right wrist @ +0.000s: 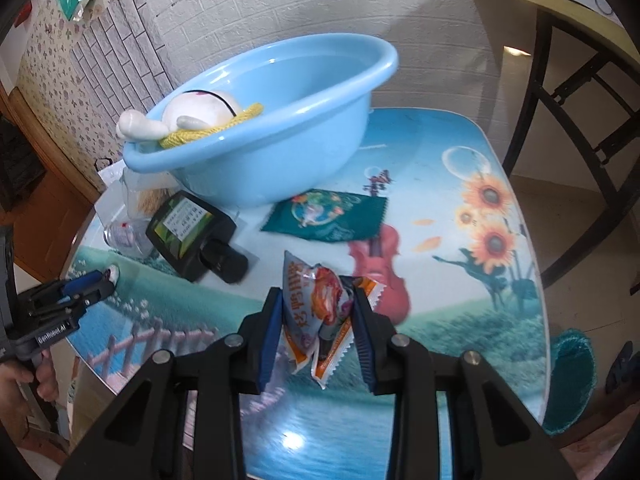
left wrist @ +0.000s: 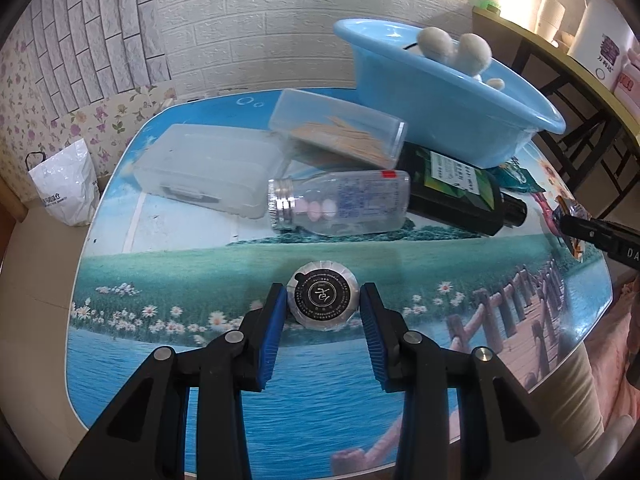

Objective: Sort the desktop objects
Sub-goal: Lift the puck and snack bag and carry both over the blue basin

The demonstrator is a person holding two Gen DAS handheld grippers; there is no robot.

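Worktop (left wrist: 280, 420): carries all items; glossy printed scenery makes small objects hard to pick out.
Basin (right wrist: 280, 128): light blue, rests tilted on other items at the back; stiff and probably light. A plush toy (right wrist: 188, 114) lies inside; what props the basin up is hidden.
Clear storage box (left wrist: 208, 172): rigid; contents not discernible.
Dark bottle (left wrist: 456, 192): lies on its side, partly under the basin; likely heavy.
Clear bottle (left wrist: 340, 204): lies on its side, pink tablets inside; smooth, liable to roll.
Snack packet (right wrist: 316, 312): soft, crinkly, light, slippery film; best gripped across the middle. Lower corners blurred.
Right claw (right wrist: 318, 320): clenched on the snack packet, which bulges between the pads.
Round wrapped disc (left wrist: 324, 300): lies on the worktop, small and light; take by its edges.
Left claw (left wrist: 323, 312): pads press both edges of the disc, grasping it.
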